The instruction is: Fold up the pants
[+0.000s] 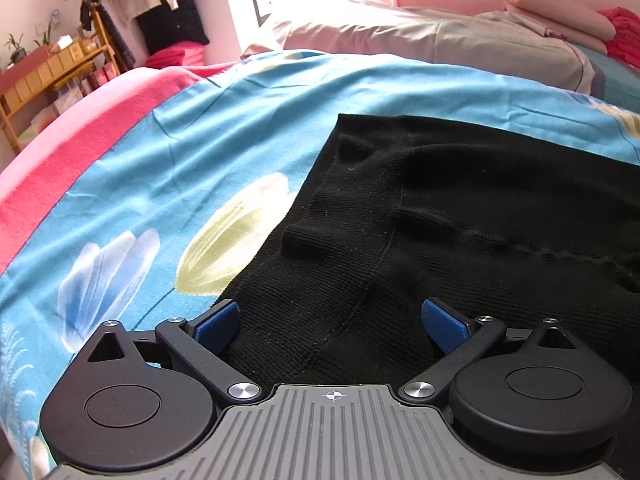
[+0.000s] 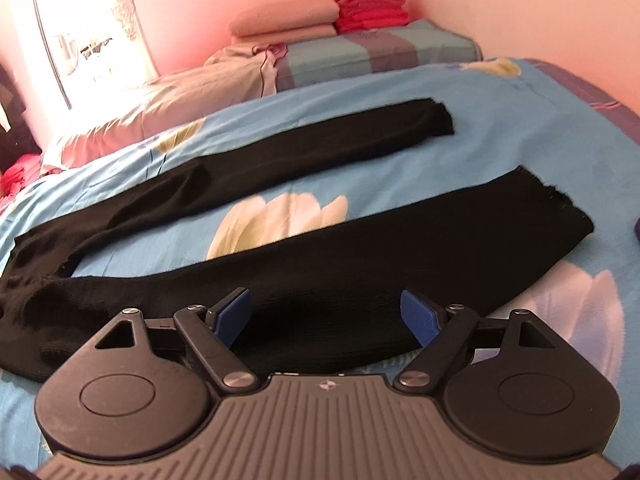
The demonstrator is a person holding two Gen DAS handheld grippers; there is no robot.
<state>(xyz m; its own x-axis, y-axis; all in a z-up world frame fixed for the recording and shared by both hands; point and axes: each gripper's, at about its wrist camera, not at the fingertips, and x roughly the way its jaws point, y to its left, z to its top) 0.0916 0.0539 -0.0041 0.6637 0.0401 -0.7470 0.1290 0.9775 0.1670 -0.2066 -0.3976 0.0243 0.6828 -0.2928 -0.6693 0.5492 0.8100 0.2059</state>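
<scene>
Black knit pants (image 1: pixel 460 208) lie flat on a blue flowered bedsheet (image 1: pixel 160 152). The left wrist view shows their waist end, with the waistband edge at the far left. My left gripper (image 1: pixel 330 320) is open, low over the waist part, and holds nothing. The right wrist view shows the two legs spread apart in a V: the near leg (image 2: pixel 380 256) and the far leg (image 2: pixel 280 152). My right gripper (image 2: pixel 326 314) is open just over the near leg, empty.
Pillows (image 2: pixel 192 92) and folded pink and red cloths (image 2: pixel 368 4) lie at the bed's far end against the pink wall. A pink blanket (image 1: pixel 60 160) covers the bed's left edge. A wooden shelf (image 1: pixel 52 68) and hanging clothes (image 1: pixel 160 0) stand beyond it.
</scene>
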